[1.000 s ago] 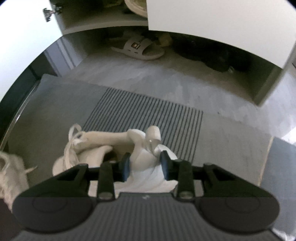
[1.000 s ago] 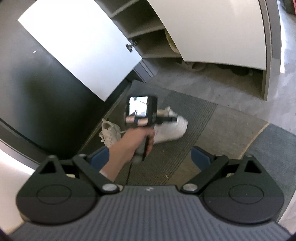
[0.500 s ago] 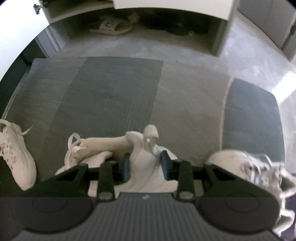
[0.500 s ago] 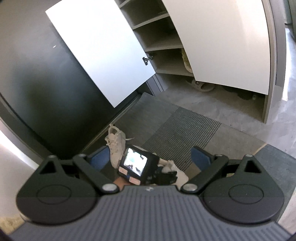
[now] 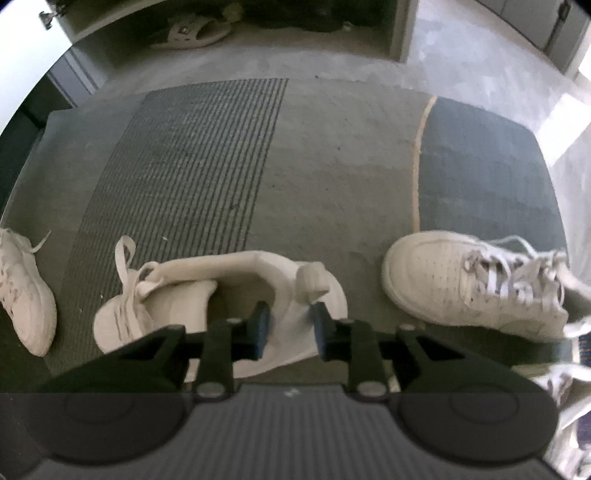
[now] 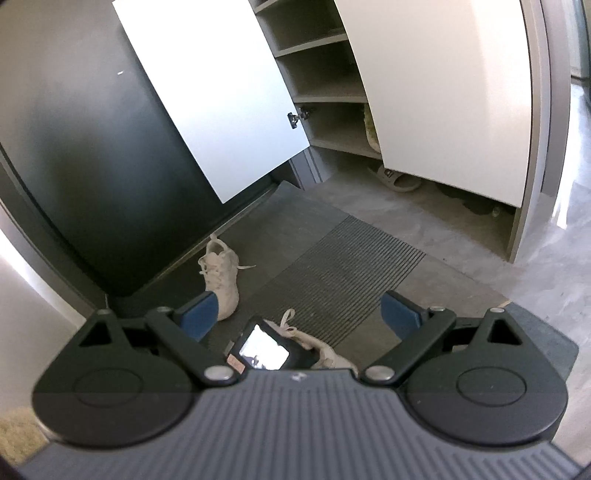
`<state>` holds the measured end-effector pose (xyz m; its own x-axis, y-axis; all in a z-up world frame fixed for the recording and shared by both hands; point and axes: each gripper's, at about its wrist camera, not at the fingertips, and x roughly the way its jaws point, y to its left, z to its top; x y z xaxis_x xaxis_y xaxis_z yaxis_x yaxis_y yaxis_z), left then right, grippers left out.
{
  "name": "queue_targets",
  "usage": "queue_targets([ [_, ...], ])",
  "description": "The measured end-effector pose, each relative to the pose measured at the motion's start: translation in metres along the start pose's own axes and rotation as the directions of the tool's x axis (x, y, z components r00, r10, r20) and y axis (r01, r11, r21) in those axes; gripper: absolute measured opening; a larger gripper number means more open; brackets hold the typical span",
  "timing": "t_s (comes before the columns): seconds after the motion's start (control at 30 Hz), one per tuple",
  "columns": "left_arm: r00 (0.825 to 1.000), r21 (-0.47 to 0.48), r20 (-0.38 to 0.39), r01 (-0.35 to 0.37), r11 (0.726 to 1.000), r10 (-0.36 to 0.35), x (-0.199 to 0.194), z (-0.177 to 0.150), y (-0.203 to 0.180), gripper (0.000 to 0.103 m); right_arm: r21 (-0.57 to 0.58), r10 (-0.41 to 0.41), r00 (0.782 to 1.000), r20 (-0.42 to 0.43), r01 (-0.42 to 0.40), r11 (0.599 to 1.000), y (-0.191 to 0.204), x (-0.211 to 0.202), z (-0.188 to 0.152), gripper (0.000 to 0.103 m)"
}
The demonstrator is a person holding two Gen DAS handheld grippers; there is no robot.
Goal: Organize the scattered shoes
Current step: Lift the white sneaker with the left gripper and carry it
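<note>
The left gripper (image 5: pixel 287 328) has its blue pads pinched tight on the heel collar of a white sneaker (image 5: pixel 221 295), just under the pull tab, and the shoe hangs from that hold over the near part of the grey doormat (image 5: pixel 332 155), toe swung out to the left and laces trailing. It looks a light thing, a soft padded upper on a stiffer sole, so the collar folds between the pads while the toe end droops; the grip seems sound enough, though a thin fold of fabric like that could slip if the shoe swings. The firmer heel counter lower down would be the safer place to bite. To the right on the mat sits a second white sneaker (image 5: pixel 472 284), likely the mate, toe pointing left, with its laces loose. Far left lies a third white shoe (image 5: pixel 26 291), a different runner by the look of it, seen also from the right wrist (image 6: pixel 221 273) near the dark wall. The right gripper (image 6: pixel 301 314) stands wide apart with nothing between its pads, held above it all. Beyond the mat the shoe cabinet (image 6: pixel 321 85) stands open with bare shelves, and a pale slide sandal (image 5: pixel 192 31) rests underneath it.
</note>
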<state>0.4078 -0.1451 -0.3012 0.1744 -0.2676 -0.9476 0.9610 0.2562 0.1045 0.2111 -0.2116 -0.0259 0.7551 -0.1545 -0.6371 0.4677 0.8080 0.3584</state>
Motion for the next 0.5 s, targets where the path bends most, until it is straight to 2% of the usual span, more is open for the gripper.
queue_targets([
  [0.2,0.999,0.01,0.036,0.032,0.999,-0.032,-0.014,0.0,-0.014,0.03,-0.022,0.002,1.0,0.014,-0.002,1.0,-0.004,-0.002,0.005,0.097],
  [0.27,0.998,0.013,0.053,0.036,0.999,-0.037,-0.025,0.0,-0.017,0.042,-0.014,-0.001,1.0,0.013,0.001,1.0,-0.007,-0.002,0.006,0.097],
  [0.33,0.997,0.004,0.064,0.031,1.0,-0.031,-0.035,0.0,-0.017,0.05,0.001,-0.001,1.0,0.02,0.001,1.0,-0.011,-0.003,0.009,0.097],
  [0.4,0.996,-0.006,0.084,0.026,1.0,-0.025,-0.055,-0.001,-0.018,0.053,0.008,-0.007,0.999,0.032,0.007,1.0,-0.014,-0.006,0.011,0.097],
  [0.5,0.994,-0.027,0.111,0.018,0.999,-0.014,-0.083,0.0,-0.021,0.065,0.03,-0.03,0.997,0.078,0.028,0.999,-0.021,-0.014,0.019,0.097],
])
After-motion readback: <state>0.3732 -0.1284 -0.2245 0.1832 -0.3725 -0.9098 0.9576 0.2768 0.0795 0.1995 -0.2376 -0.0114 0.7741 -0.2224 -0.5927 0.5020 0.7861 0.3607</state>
